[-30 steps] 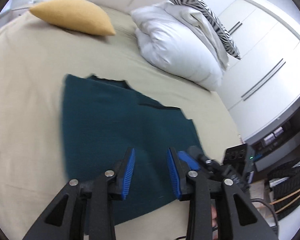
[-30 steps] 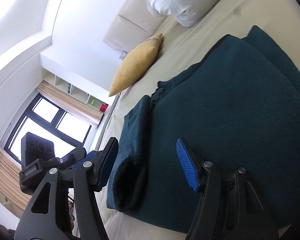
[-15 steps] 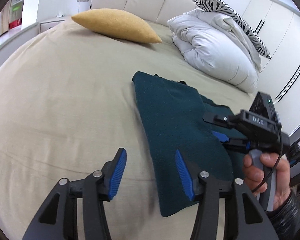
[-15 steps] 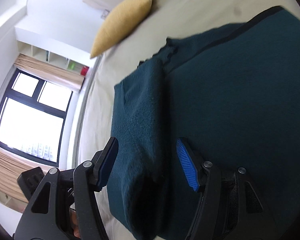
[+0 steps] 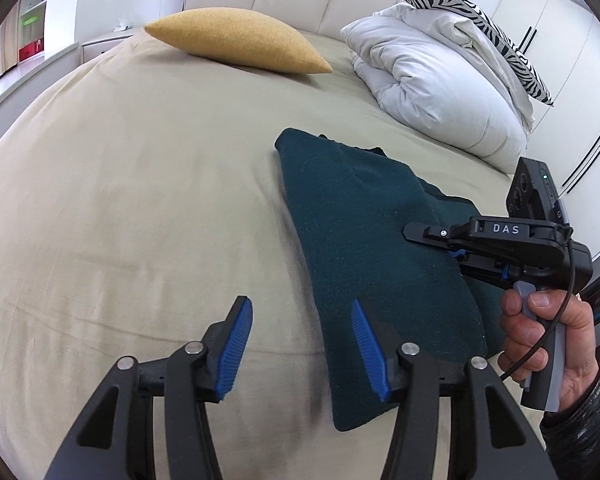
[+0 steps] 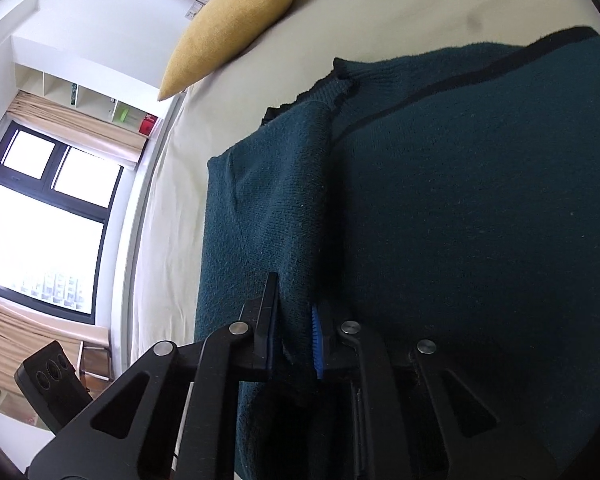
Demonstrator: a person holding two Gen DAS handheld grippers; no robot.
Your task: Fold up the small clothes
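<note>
A dark teal knitted sweater (image 5: 364, 236) lies partly folded on the beige bed (image 5: 140, 200). In the right wrist view the sweater (image 6: 460, 200) fills most of the frame, with one side folded over the body. My left gripper (image 5: 302, 344) is open and empty, hovering over the sweater's near left edge. My right gripper (image 6: 294, 328) is shut on the folded edge of the sweater. It also shows in the left wrist view (image 5: 432, 236), held in a hand at the sweater's right side.
A yellow pillow (image 5: 236, 40) lies at the head of the bed, with a white duvet (image 5: 432, 80) and a zebra-striped pillow (image 5: 472, 12) beside it. White wardrobes (image 5: 572, 60) stand to the right. A window (image 6: 40, 220) lies beyond the bed's left side.
My right gripper has closed on the folded edge of the sweater. My left gripper has drawn back to the left and stays open.
</note>
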